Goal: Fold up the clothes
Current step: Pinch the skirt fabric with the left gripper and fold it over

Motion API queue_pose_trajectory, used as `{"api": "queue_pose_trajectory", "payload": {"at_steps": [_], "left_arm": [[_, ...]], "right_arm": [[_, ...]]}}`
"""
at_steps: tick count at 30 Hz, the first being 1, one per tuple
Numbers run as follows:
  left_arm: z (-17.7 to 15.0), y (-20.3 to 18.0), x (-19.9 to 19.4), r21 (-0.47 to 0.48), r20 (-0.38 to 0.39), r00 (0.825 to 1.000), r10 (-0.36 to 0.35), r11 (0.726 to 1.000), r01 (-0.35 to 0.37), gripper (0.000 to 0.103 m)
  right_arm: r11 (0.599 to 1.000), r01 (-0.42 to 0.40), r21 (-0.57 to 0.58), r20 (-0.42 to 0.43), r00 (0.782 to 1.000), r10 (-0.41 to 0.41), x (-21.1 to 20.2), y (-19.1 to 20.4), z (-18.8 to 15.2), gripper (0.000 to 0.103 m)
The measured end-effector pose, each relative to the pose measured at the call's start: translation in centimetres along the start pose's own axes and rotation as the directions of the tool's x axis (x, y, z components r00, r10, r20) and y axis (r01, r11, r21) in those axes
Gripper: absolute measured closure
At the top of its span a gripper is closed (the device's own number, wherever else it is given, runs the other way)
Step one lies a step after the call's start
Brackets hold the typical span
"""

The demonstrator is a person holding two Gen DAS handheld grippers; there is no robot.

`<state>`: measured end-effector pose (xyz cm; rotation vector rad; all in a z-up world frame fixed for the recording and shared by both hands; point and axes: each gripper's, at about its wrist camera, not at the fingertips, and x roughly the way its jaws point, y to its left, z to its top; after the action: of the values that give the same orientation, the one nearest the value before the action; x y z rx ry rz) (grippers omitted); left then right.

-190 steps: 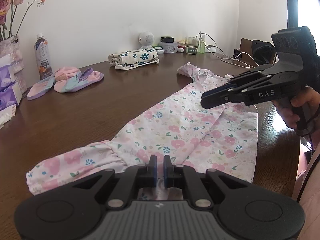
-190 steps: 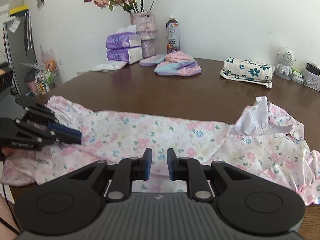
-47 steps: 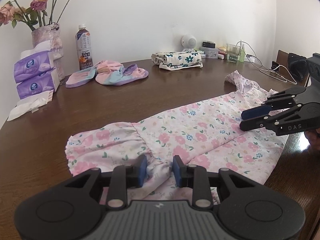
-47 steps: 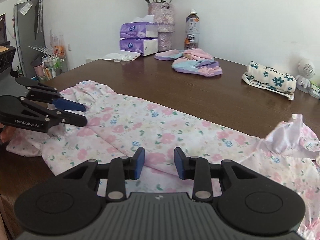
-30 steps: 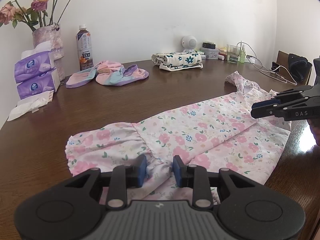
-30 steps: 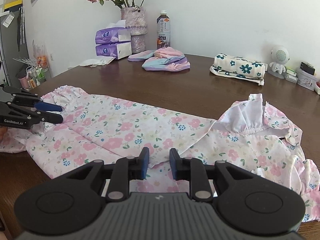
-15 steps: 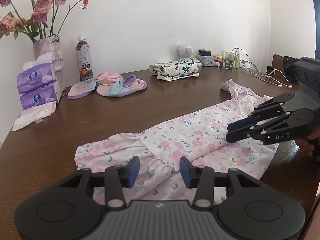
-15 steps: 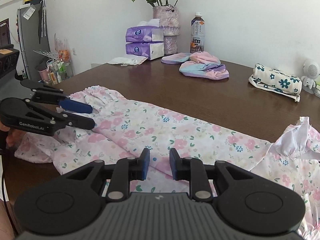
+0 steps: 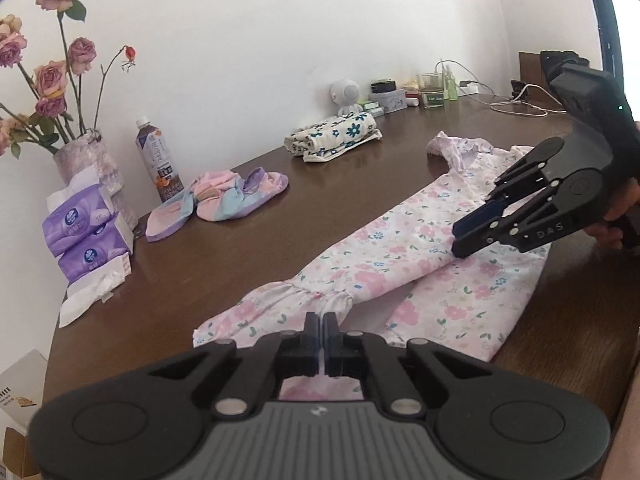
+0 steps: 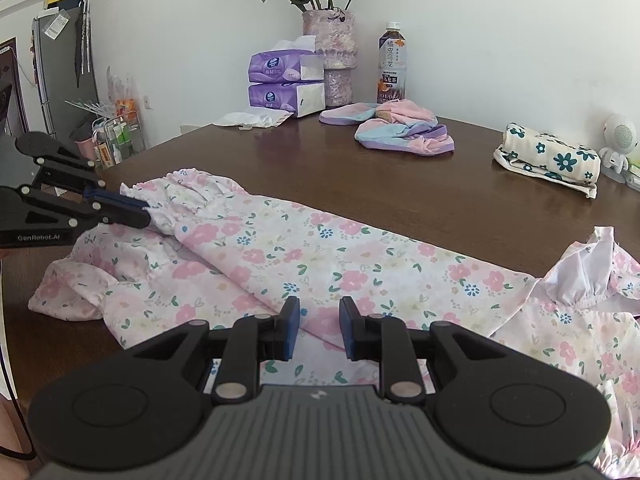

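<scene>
The floral garment [image 10: 320,248] lies lengthwise across the counter [image 10: 400,184], running between the grippers. The left gripper [image 9: 322,326] is clenched on its ruffled hem end. The right gripper [image 10: 316,322] stands part open astride the lengthwise fold; contact appears likely but unclear.

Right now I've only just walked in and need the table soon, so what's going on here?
A person is folding a pink floral dress on the wooden table with two handheld grippers. The left gripper is shut on the ruffled hem and lifts it. The right gripper holds a fold of the fabric mid-dress. One long side already lies folded over. A folded floral garment sits further back.
</scene>
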<state>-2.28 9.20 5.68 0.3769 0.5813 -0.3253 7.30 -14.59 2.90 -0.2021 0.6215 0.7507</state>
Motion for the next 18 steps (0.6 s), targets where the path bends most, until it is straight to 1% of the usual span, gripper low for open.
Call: {"api": "queue_pose_trajectory", "payload": {"at_steps": [2, 3, 4, 5, 6, 7, 8, 9, 12, 15, 17, 18], "left_arm": [[-0.5, -0.4, -0.1, 0.000, -0.020, 1.000, -0.013, 1.000, 0.013, 0.100], [-0.8, -0.4, 0.0, -0.016, -0.033, 0.999, -0.010, 1.000, 0.010, 0.094], [-1.2, -0.4, 0.1, -0.033, -0.045, 0.999, -0.008, 0.999, 0.007, 0.091], [-1.6, -0.2, 0.1, -0.052, -0.050, 0.999, -0.007, 0.999, 0.005, 0.084], [-1.8, 0.1, -0.2, -0.074, -0.048, 0.999, -0.002, 0.997, -0.002, 0.072], [-2.1, 0.3, -0.5, -0.096, -0.046, 0.999, 0.003, 0.995, -0.008, 0.065], [-2.5, 0.7, -1.1, -0.122, -0.037, 0.999, 0.009, 0.992, -0.014, 0.056], [-2.8, 1.1, -1.6, -0.149, -0.030, 0.999, 0.015, 0.989, -0.020, 0.054], [-3.9, 2.4, -2.6, -0.233, -0.053, 0.998, 0.033, 0.972, -0.045, 0.054], [-5.1, 3.4, -2.5, -0.300, -0.096, 0.995, 0.022, 0.953, -0.050, 0.055], [-5.5, 4.0, -2.3, -0.343, -0.094, 0.996, -0.012, 0.939, -0.021, 0.057], [-5.6, 4.3, -2.3, -0.365, -0.088, 0.996, -0.030, 0.931, -0.004, 0.061]], "right_arm": [[1.000, 0.001, -0.002, -0.003, 1.000, -0.001, -0.1, 0.0, -0.1, 0.081], [1.000, 0.002, -0.002, -0.005, 1.000, -0.002, -0.1, 0.0, -0.2, 0.081], [1.000, 0.002, -0.002, -0.007, 1.000, -0.002, 0.0, 0.0, -0.2, 0.081], [1.000, 0.001, -0.001, -0.007, 1.000, -0.001, 0.0, -0.1, -0.2, 0.081], [1.000, 0.000, -0.001, -0.008, 1.000, 0.000, 0.0, -0.1, -0.2, 0.081], [1.000, 0.000, -0.001, -0.008, 1.000, 0.000, 0.0, -0.1, -0.2, 0.081], [1.000, -0.001, -0.002, -0.009, 1.000, 0.001, 0.0, -0.1, -0.2, 0.081], [1.000, -0.001, -0.003, -0.009, 1.000, 0.001, 0.0, -0.1, -0.2, 0.081], [1.000, -0.002, -0.004, -0.007, 1.000, 0.002, -0.2, -0.1, -0.2, 0.080], [1.000, -0.013, -0.005, 0.003, 1.000, 0.013, -0.5, 0.1, 0.1, 0.080], [0.999, -0.027, -0.018, 0.010, 1.000, 0.028, -0.6, 0.5, 0.5, 0.080], [0.999, -0.038, -0.031, 0.014, 0.999, 0.038, -0.6, 0.9, 0.8, 0.080]]}}
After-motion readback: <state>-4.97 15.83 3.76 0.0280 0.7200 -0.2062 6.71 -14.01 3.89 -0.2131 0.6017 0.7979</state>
